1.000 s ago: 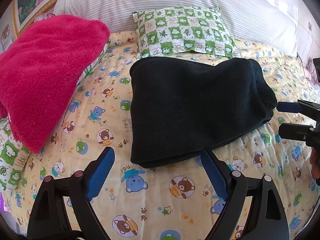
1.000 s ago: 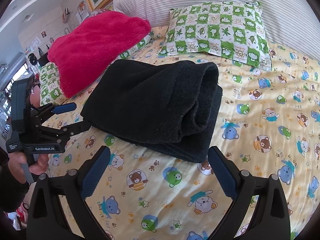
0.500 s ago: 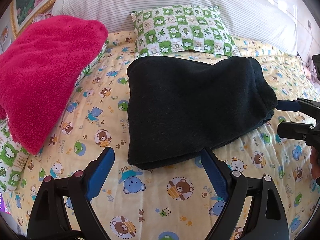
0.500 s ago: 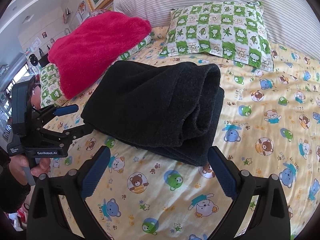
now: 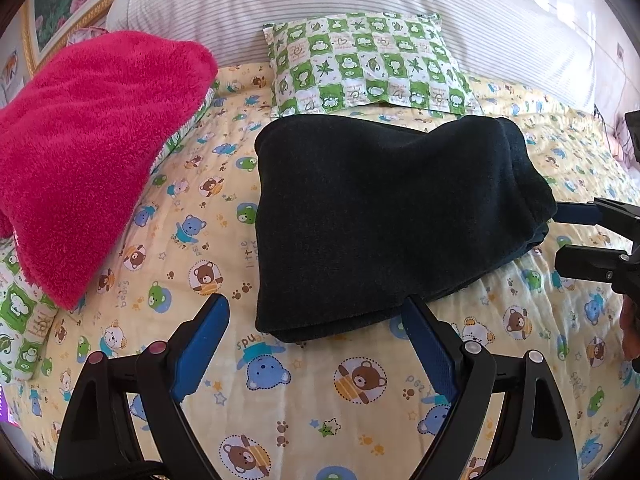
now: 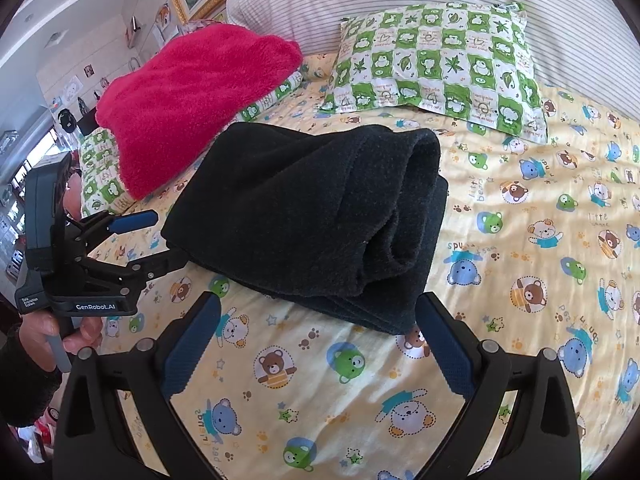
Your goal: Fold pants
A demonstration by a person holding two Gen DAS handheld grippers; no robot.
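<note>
Pants [image 5: 384, 216], black, folded thick, lying mid-bed on the bear-print sheet [image 5: 320, 400], nearer than the green checked pillow [image 5: 368, 64]; barely shifted since a second ago. Left gripper [image 5: 316, 344] and right gripper [image 6: 320, 336] both spread wide, holding nothing, just short of the pants. "GenRobot.AI" legible on the left gripper's body; "little bears" on the sheet.

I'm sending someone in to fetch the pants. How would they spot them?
On the bed sheet printed with cartoon bears, look in front of the green checked pillow. The black pants lie there folded in a thick bundle, the only dark item, right of the pink fleece blanket.
</note>
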